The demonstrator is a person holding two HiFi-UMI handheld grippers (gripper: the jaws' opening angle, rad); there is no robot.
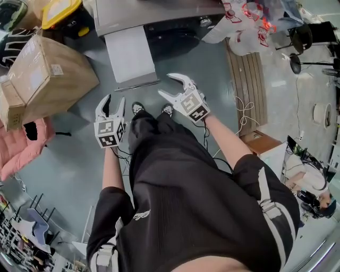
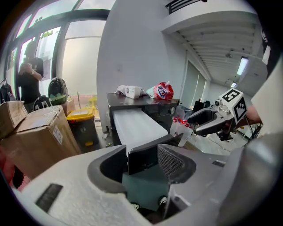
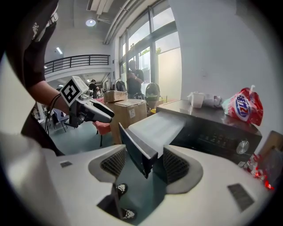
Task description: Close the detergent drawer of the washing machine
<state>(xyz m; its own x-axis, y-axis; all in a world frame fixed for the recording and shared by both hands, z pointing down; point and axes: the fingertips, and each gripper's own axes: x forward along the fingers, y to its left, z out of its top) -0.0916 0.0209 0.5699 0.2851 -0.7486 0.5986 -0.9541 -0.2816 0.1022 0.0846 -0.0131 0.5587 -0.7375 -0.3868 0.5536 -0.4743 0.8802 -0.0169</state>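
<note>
The washing machine [image 1: 159, 16] stands at the top of the head view with its long white detergent drawer [image 1: 130, 58] pulled far out towards me. The drawer's dark front panel [image 2: 143, 159] shows between the jaws in both gripper views, some way ahead of the pads. My left gripper [image 1: 111, 101] is open and empty, below and left of the drawer's front. My right gripper [image 1: 166, 85] is open and empty too, just right of that front. In the right gripper view the panel [image 3: 137, 152] stands edge-on between the spread jaws, touching neither.
A large cardboard box [image 1: 45, 77] sits left of the drawer, with a pink cushion [image 1: 21, 146] below it. A yellow-lidded bin [image 1: 61, 13] is beside the machine. Wooden slats [image 1: 247, 79] and plastic bags [image 1: 244, 24] lie to the right. A person [image 2: 30, 75] stands by the window.
</note>
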